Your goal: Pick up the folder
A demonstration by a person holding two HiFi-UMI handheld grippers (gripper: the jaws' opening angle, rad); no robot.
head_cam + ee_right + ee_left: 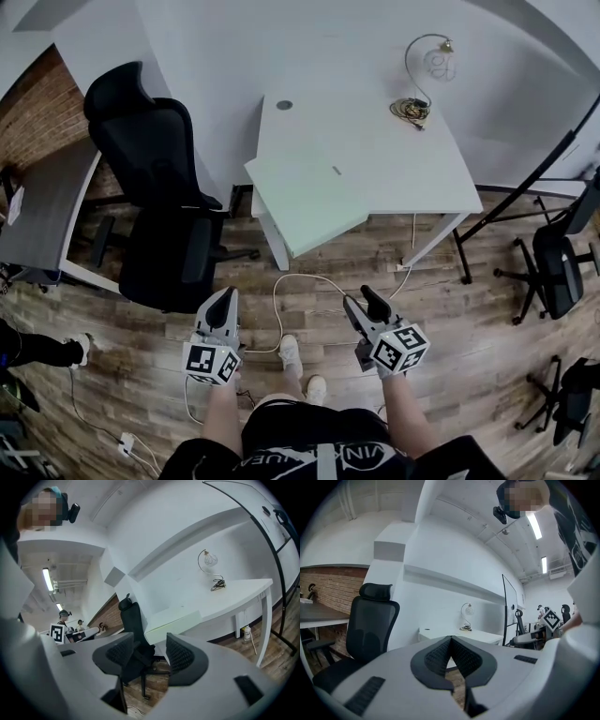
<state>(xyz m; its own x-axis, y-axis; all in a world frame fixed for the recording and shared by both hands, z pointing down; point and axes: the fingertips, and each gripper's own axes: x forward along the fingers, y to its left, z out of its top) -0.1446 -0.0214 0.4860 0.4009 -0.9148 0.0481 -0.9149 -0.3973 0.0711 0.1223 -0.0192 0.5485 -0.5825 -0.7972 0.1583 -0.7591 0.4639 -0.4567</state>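
The folder is a flat pale green sheet-like cover lying on the near left corner of the white desk, its corner hanging over the edge. In the right gripper view the folder shows beyond the jaws, well apart from them. Both grippers hang low over the wooden floor, short of the desk. My left gripper has its pads meeting at the tip, with nothing held. My right gripper stands with a clear gap between its pads, and nothing lies in that gap.
A black office chair stands left of the desk, close to the folder's corner. A wire lamp sits at the desk's back. A white cable loops on the floor. A grey desk is far left, more chairs right.
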